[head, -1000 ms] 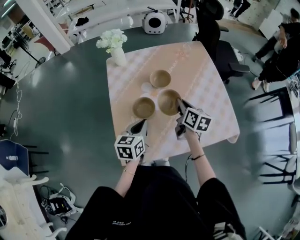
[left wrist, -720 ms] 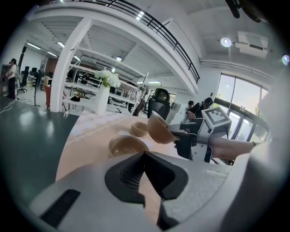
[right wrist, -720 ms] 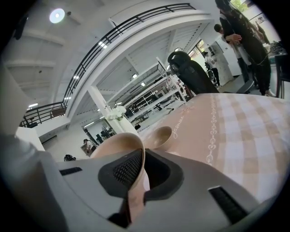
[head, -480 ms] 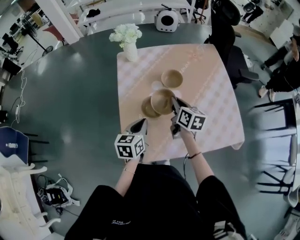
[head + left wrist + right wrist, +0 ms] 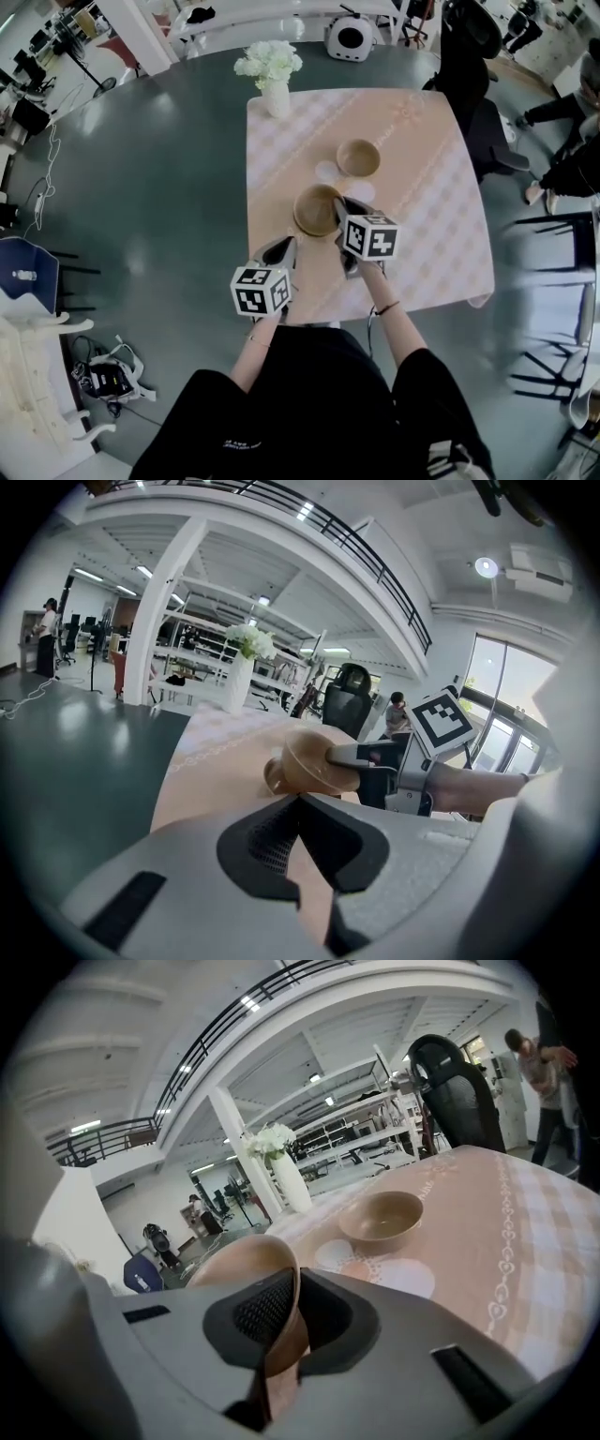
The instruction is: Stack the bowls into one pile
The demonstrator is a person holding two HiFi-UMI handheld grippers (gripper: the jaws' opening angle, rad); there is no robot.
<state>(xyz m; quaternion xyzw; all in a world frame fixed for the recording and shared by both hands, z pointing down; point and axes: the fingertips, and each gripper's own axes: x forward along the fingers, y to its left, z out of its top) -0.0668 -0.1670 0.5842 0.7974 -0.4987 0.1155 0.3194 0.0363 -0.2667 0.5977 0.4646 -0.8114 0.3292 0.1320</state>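
Three tan bowls are on a table with a pink checked cloth. My right gripper is shut on the rim of one bowl, which it holds directly over a second bowl. In the head view that second bowl is hidden. It peeks out beneath the held bowl as the lower bowl in the left gripper view. In the right gripper view the bowl's wall is pinched between the pads of my right gripper. The third bowl stands apart, farther back. My left gripper hovers shut and empty near the table's front edge.
A white vase of flowers stands at the table's far left corner. A black office chair sits beyond the far right corner. Dark chairs and a person are to the right. A white round device is on the floor behind.
My right gripper has carried its bowl leftward, from beside the second bowl to over it, covering it in the head view. The left gripper has barely shifted.
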